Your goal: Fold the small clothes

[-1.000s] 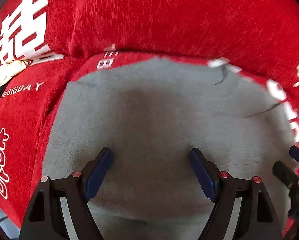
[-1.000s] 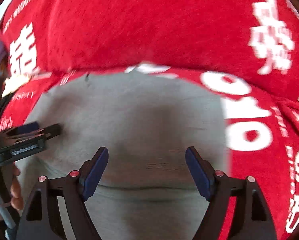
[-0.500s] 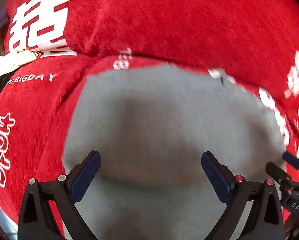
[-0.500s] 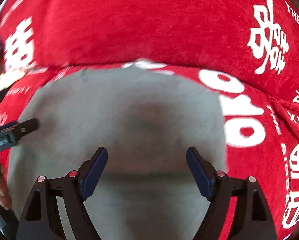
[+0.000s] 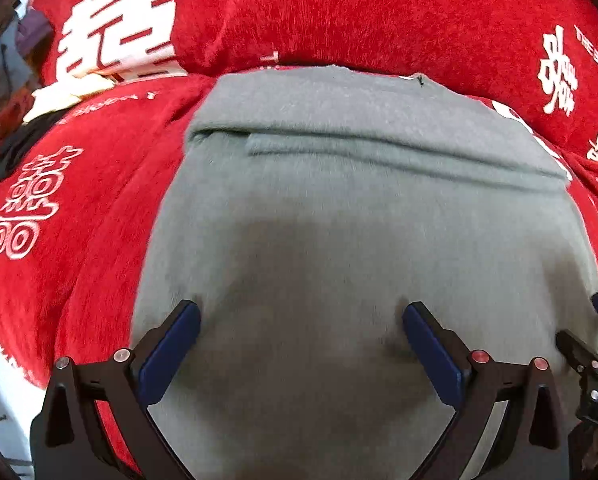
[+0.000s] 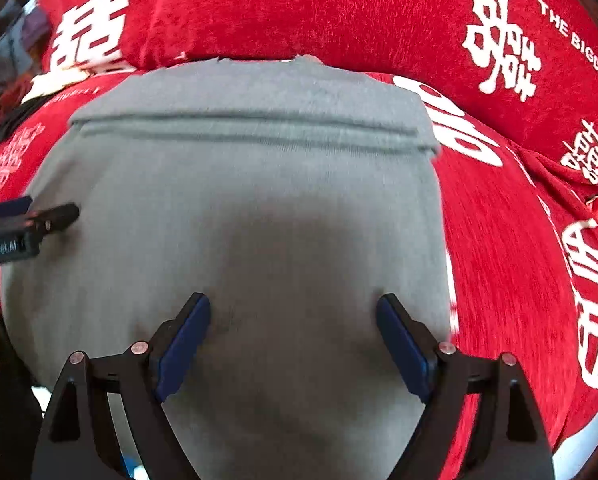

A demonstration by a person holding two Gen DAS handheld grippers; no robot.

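Over a folded grey knit garment [image 5: 359,208] on red printed fabric [image 5: 99,200]: left gripper [image 5: 301,324] spread wide, right gripper [image 6: 293,316] just widened, both pinching nothing.

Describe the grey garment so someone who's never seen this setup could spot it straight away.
Start with the big red cover printed with white characters, which fills most of both views. Lying flat on it, in front of the red cushion, is the grey garment, with a folded edge running across its far end. It is the only plain grey, unprinted fabric there.
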